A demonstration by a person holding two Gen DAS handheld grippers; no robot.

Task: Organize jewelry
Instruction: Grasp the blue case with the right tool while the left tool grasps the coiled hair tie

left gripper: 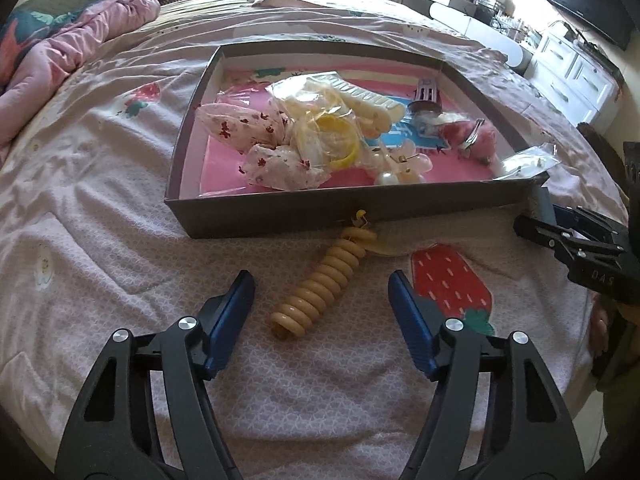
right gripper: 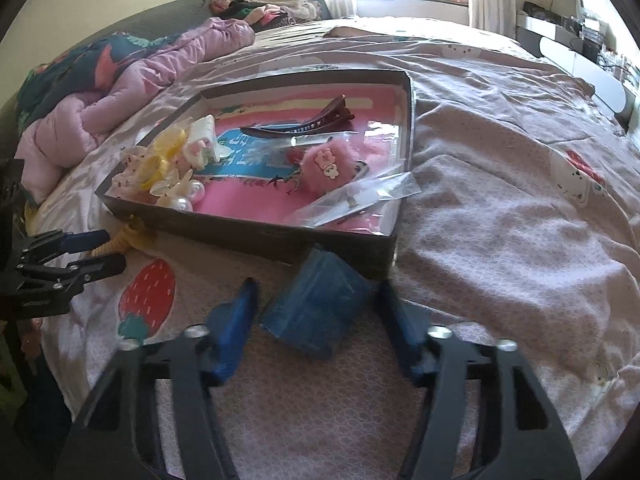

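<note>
On the bed (left gripper: 100, 208), the left gripper (left gripper: 322, 280) has its fingers apart, with a cream spiral hair tie (left gripper: 316, 288) lying between them untouched. The right gripper (right gripper: 316, 292) has its fingers apart around a blue pouch (right gripper: 316, 304), just short of the box (right gripper: 248, 228) of hair accessories.

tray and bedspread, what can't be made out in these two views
- Blue pouch: right wrist view, motion blur; whether the right hand-held gripper touches it is unclear.
- Clear packet: left wrist view, contents too small, glare.
- Cream coiled hair tie: left wrist view, far end hidden under the tray wall.
- Left hand-held gripper: body cut off by the bottom edge.
</note>
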